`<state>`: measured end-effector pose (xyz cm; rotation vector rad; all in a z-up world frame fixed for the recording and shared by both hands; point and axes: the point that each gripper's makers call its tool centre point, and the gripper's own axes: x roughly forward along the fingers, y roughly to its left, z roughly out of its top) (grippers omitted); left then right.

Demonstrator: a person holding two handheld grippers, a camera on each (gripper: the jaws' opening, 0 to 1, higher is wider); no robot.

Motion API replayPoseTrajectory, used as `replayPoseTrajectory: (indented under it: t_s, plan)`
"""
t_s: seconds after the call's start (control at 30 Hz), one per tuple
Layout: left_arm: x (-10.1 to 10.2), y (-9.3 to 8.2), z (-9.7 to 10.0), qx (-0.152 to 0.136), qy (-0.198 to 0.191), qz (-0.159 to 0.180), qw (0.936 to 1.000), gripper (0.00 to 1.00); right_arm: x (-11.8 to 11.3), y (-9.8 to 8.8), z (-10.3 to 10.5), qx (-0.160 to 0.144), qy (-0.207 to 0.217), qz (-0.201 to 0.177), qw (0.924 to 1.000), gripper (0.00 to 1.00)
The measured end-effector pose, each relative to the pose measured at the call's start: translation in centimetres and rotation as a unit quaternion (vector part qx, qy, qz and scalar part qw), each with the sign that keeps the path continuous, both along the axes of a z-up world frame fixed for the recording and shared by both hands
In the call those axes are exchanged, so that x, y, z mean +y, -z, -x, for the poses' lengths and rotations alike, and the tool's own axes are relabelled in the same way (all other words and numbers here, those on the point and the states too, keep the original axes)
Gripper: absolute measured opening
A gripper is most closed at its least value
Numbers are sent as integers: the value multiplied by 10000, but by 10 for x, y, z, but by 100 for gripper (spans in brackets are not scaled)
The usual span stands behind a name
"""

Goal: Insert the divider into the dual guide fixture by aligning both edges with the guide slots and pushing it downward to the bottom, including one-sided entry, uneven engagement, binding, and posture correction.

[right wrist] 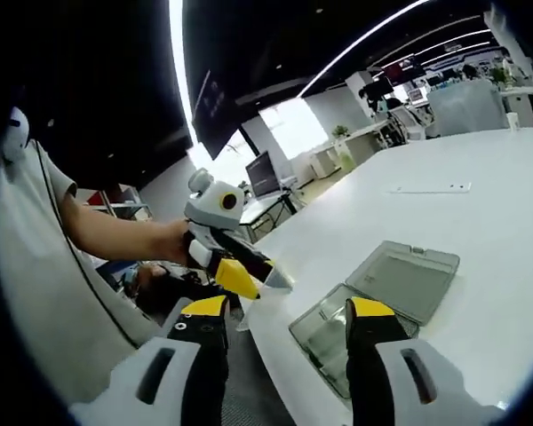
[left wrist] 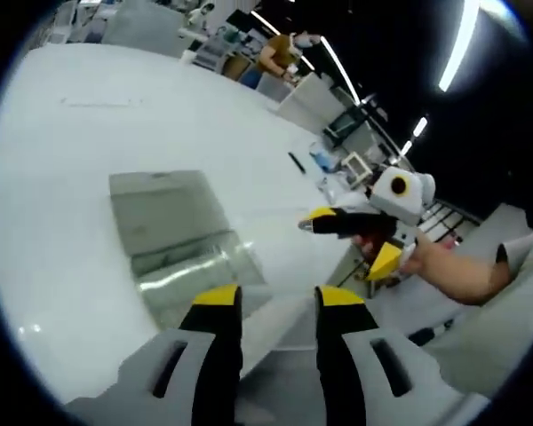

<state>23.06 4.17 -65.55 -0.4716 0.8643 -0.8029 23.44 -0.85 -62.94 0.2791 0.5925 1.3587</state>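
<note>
White table [left wrist: 62, 222] in an open office carries a clear fixture [left wrist: 182, 244] with its lid laid flat, near the edge. Left gripper [left wrist: 275, 302] hovers over the fixture, jaws apart and empty. Right gripper [right wrist: 289, 311] does likewise. Left gripper view adds a hand [left wrist: 440, 266] off the table edge; right gripper view adds a bare forearm [right wrist: 115, 235]. No writing is readable. The divider cannot be made out.

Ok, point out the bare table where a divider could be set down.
Free: the broad white table beyond the clear hinged case, out to the faint mark mid-table. Crowded: the near edge, where both grippers flank the case, and the cluttered far end.
</note>
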Motion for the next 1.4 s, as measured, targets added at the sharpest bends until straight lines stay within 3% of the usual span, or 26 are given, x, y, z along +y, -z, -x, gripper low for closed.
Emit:
replayPoseTrajectory:
  t_s: [0.53, 1.4]
  plan:
    - [-18, -21, 5, -198, 223, 605, 9977, 29, 10, -23, 6, 377, -195, -718, 9965, 49]
    - [-37, -36, 17, -467, 692, 808, 9932, 29, 16, -38, 13, 476, -446, -1057, 9923, 48]
